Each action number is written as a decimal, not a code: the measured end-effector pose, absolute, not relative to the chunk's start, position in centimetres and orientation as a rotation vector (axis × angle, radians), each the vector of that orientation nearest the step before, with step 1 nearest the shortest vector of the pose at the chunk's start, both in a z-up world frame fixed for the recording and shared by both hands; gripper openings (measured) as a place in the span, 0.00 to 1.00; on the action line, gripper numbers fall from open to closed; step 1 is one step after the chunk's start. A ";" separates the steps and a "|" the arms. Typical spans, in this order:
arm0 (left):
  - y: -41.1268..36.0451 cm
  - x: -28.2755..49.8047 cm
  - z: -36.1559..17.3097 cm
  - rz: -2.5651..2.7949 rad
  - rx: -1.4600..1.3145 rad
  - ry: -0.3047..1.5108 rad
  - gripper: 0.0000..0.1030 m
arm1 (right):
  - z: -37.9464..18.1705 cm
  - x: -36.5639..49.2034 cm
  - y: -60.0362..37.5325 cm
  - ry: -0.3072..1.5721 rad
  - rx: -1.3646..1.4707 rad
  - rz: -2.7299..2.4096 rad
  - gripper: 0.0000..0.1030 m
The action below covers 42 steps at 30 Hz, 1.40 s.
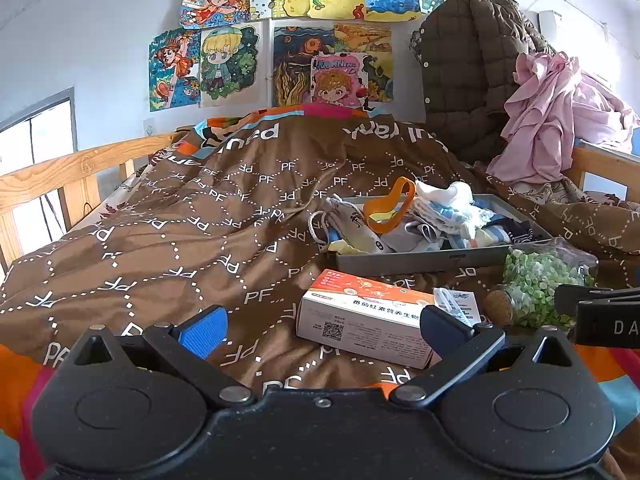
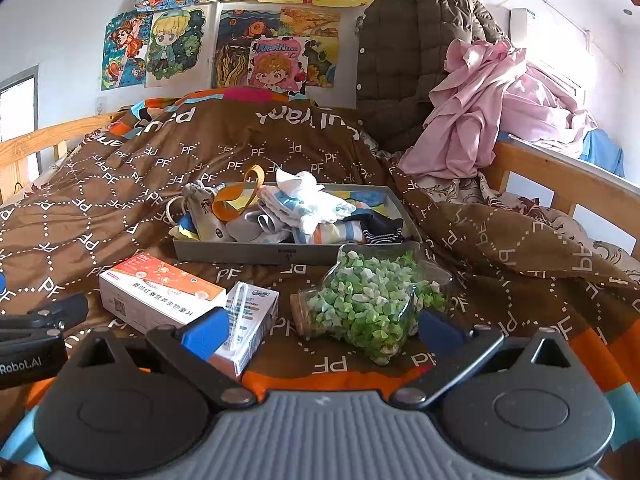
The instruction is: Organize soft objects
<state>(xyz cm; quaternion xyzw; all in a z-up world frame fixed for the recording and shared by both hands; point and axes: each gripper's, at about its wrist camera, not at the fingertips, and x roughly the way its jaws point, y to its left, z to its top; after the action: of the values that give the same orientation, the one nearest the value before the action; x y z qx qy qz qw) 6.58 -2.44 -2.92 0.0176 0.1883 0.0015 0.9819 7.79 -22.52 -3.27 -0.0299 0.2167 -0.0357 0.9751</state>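
A grey tray (image 2: 224, 254) (image 1: 420, 261) rests on the brown quilt, piled with socks and small cloths (image 2: 316, 204) (image 1: 444, 208), a grey drawstring pouch (image 2: 200, 206) (image 1: 344, 216) and an orange strap (image 2: 236, 196) (image 1: 390, 204). My left gripper (image 1: 320, 326) is open above the quilt, its fingers on either side of the orange-and-white box (image 1: 368, 316). My right gripper (image 2: 320, 330) is open too, low over the quilt, with the glass jar of green paper stars (image 2: 372, 300) (image 1: 540, 288) lying between and beyond its fingers. Neither gripper holds anything.
A small white box (image 2: 250, 322) lies beside the orange-and-white box (image 2: 160, 296). A brown quilted coat (image 2: 416, 60) and pink cloth (image 2: 480, 112) hang over the wooden bed rail (image 2: 560, 188) at right. Another rail (image 1: 60, 176) runs at left. Drawings cover the wall.
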 end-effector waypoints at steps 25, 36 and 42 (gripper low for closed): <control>-2.2 6.5 -3.0 0.004 0.037 0.382 0.99 | -3.2 7.8 -22.6 0.438 -0.056 -0.071 1.00; -2.2 6.5 -3.0 0.005 0.039 0.382 0.99 | -3.2 7.8 -22.6 0.439 -0.055 -0.071 1.00; -2.0 6.5 -3.0 0.005 0.041 0.384 0.99 | -3.3 7.8 -22.6 0.439 -0.054 -0.071 1.00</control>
<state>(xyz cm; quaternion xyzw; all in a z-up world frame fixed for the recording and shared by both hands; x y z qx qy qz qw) 6.51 -2.03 -2.97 0.0202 0.1908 0.0026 0.9814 7.78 -22.62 -3.25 -0.0270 0.2178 -0.0353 0.9750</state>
